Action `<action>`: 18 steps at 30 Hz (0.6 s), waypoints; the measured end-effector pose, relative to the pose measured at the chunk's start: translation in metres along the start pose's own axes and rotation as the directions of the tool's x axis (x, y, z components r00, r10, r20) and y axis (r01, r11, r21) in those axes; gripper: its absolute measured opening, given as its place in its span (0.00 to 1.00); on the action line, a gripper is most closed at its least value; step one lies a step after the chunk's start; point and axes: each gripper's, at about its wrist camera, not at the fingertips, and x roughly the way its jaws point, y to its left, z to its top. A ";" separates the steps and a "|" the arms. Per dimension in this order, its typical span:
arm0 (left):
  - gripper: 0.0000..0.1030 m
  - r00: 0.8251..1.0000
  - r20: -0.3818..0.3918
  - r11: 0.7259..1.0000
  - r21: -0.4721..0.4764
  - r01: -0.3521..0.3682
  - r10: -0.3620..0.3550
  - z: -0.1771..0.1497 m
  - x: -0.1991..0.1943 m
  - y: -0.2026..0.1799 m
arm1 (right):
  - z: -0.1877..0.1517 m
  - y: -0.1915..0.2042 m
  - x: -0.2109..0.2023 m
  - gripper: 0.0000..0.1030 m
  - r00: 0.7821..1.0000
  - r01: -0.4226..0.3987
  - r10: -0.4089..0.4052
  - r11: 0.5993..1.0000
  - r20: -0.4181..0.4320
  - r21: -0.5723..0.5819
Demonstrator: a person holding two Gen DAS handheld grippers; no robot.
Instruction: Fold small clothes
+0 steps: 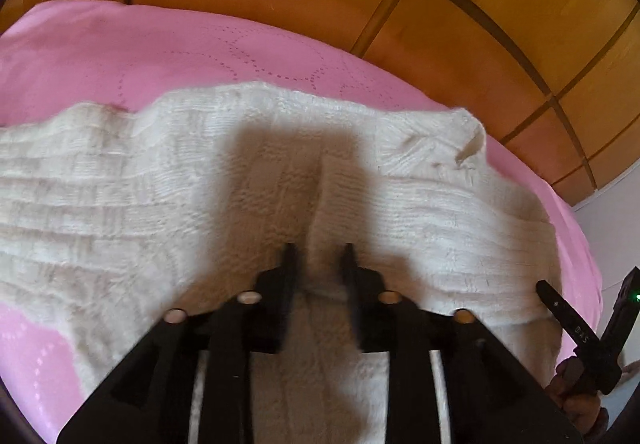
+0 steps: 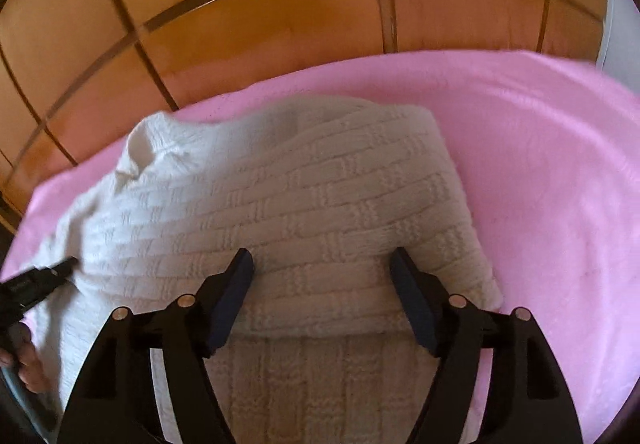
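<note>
On the pink bedspread [image 2: 540, 164] lies the cream knitted sweater [image 2: 300, 204], bunched, one layer overlapping a ribbed band at six o'clock, its twelve o'clock edge rumpled. Folding looks begun, not finished: no neat packet yet. The left gripper [image 1: 318, 250] has its jaws narrowly apart astride a raised ridge of knit; whether they pinch it cannot be told. The right gripper [image 2: 322, 254] stands wide open over the sweater, holding nothing. A wooden headboard [image 2: 280, 4] lies beyond.

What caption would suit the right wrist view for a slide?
Right gripper open above a cream knitted sweater on a pink bedspread, wooden panelling behind.
</note>
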 end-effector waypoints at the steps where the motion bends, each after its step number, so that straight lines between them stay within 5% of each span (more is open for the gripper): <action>1: 0.54 1.000 0.011 1.000 -0.013 0.001 -0.001 -0.002 -0.008 0.004 | 0.000 0.001 -0.005 0.71 1.000 -0.003 0.003 1.000 0.005 0.003; 3: 0.66 0.998 0.061 0.999 -0.050 0.009 -0.006 -0.006 -0.025 0.019 | -0.005 0.006 -0.017 0.73 0.999 -0.008 0.007 1.000 0.038 0.007; 7: 0.67 0.996 0.088 0.990 -0.143 0.023 -0.010 -0.017 -0.057 0.060 | -0.027 0.027 -0.037 0.80 0.996 -0.051 0.053 0.998 0.069 -0.038; 12: 0.52 0.993 0.119 0.953 -0.300 0.043 -0.007 -0.036 -0.101 0.132 | -0.064 0.060 -0.027 0.85 0.999 -0.045 0.048 0.988 0.022 -0.150; 15: 0.52 0.983 0.181 0.914 -0.404 0.036 0.041 -0.048 -0.132 0.180 | -0.076 0.071 -0.019 0.93 0.999 0.005 0.003 0.981 0.038 -0.195; 18: 0.52 0.959 0.254 0.843 -0.537 0.030 0.127 -0.060 -0.157 0.231 | -0.079 0.072 -0.010 0.98 0.999 -0.008 0.016 0.981 0.036 -0.195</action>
